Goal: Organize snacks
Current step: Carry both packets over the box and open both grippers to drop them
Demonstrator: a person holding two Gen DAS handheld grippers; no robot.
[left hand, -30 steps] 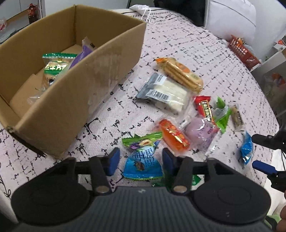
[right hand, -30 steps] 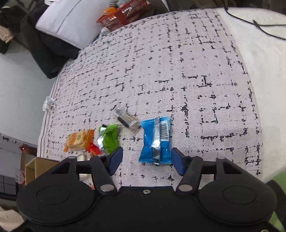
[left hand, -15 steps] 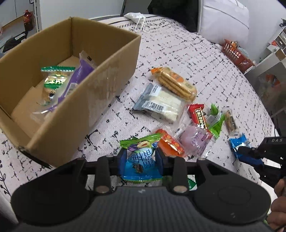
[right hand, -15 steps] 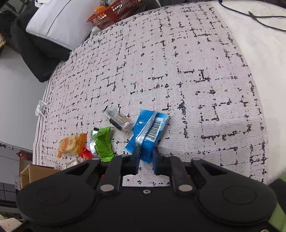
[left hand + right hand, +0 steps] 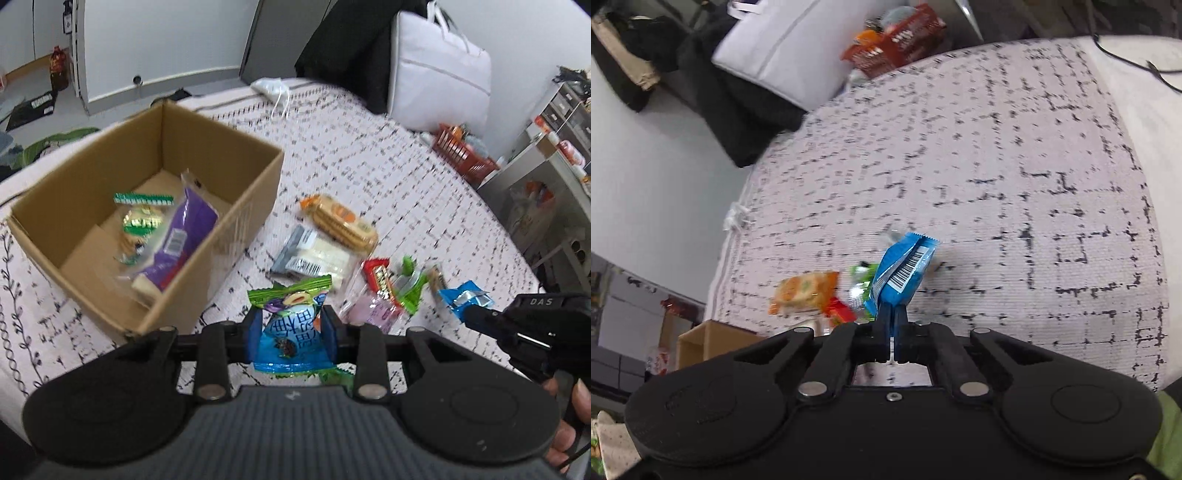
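My left gripper [image 5: 291, 332] is shut on a blue and green snack packet [image 5: 290, 328] and holds it above the bed, right of the open cardboard box [image 5: 221, 236]. The box holds a purple packet [image 5: 181, 236] and a green one [image 5: 142, 221]. My right gripper [image 5: 892, 325] is shut on a blue barcode packet [image 5: 903, 271], lifted off the cover; it also shows in the left wrist view [image 5: 465, 299]. Loose snacks lie on the cover: orange crackers [image 5: 340, 221], a white pack [image 5: 317, 258], a red bar [image 5: 380, 277], a pink packet [image 5: 373, 312].
The patterned bed cover [image 5: 997, 166] stretches far and right. A red basket [image 5: 463, 158] and a white bag [image 5: 439, 70] stand beyond the bed. A face mask [image 5: 271, 88] lies at the far edge. The box corner shows in the right wrist view [image 5: 709, 339].
Both grippers closed on their packets and lifted them off the cover. The left one rose with the blue and green packet; the right one raised the blue barcode packet upright.
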